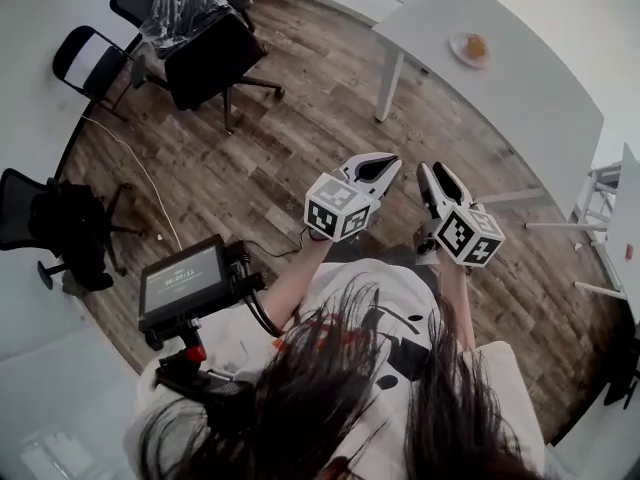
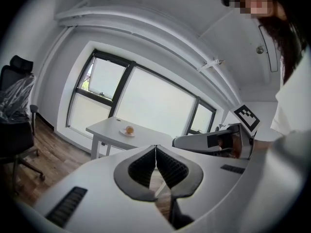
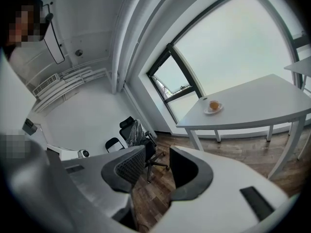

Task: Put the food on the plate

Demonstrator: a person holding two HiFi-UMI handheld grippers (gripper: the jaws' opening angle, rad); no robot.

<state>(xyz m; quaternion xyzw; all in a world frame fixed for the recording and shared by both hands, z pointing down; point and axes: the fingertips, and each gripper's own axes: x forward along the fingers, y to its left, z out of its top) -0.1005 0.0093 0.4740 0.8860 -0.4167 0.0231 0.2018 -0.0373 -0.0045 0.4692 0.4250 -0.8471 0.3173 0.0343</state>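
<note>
Food (image 1: 477, 44) lies on plate (image 1: 457, 52), far beyond left gripper (image 1: 392, 161) and right gripper (image 1: 438, 169).

Daylight is pouring through wide dark-framed windows (image 2: 155, 106) between white walls (image 3: 82, 106); a brown plank floor (image 1: 300, 118) is running under a white surface (image 1: 520, 78); black chairs (image 1: 60, 228), one wearing plastic wrap (image 1: 205, 48), are standing along the wall.

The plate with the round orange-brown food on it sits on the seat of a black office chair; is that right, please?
Not quite. The plate with the round orange-brown food on it sits on the white table, not on a chair seat. The head view shows this, and both gripper views agree.
</note>
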